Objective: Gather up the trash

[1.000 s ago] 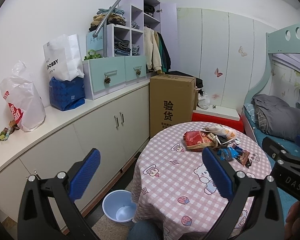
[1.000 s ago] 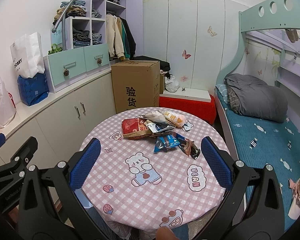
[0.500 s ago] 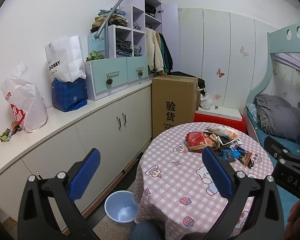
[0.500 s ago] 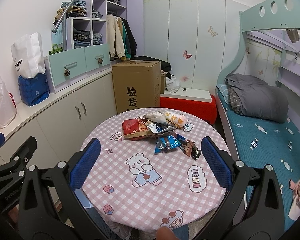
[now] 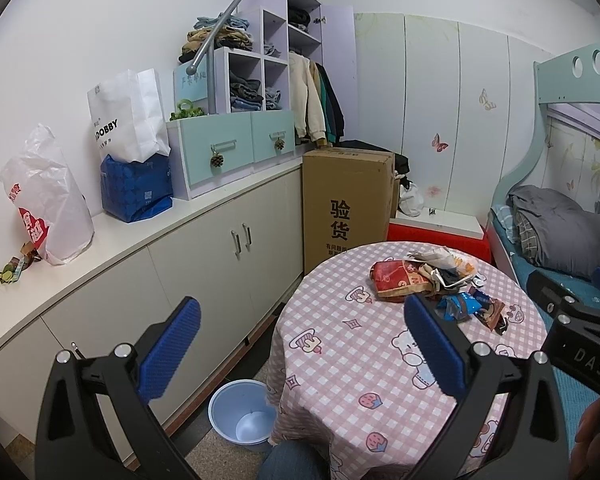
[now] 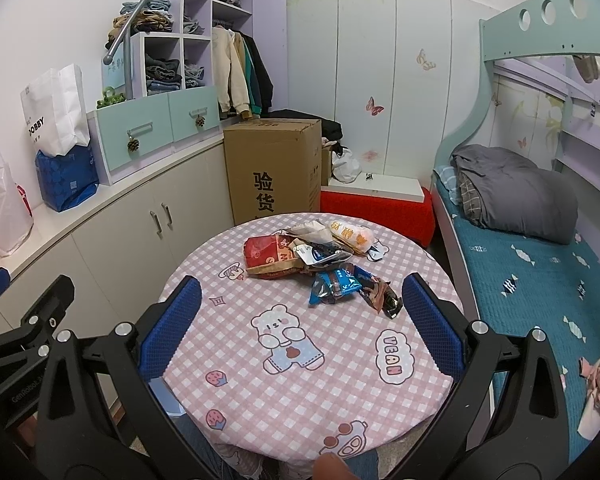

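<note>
Trash: crumpled snack wrappers (image 6: 320, 258) heaped on the far half of the round table (image 6: 300, 344), which wears a pink checked cloth with cartoon bears.
Red packet (image 6: 270, 258): largest piece, at the heap's left edge, lying flat.
Blue wrapper (image 6: 334, 286): nearest piece, touching a dark brown wrapper (image 6: 382, 300) on its right.
Orange-printed bag (image 6: 350, 236): far right of the heap.
Left gripper (image 5: 300, 354): spread wide, empty, held above the table's near left edge.
Right gripper (image 6: 300, 328): spread wide, empty, held above the near half of the table, short of the heap.
Left wrist view only: pale blue bin (image 5: 242, 416) on the floor, between table and cabinets (image 5: 204, 264).
Right wrist view only: bunk bed (image 6: 540, 264) with teal sheet, right of the table.
</note>
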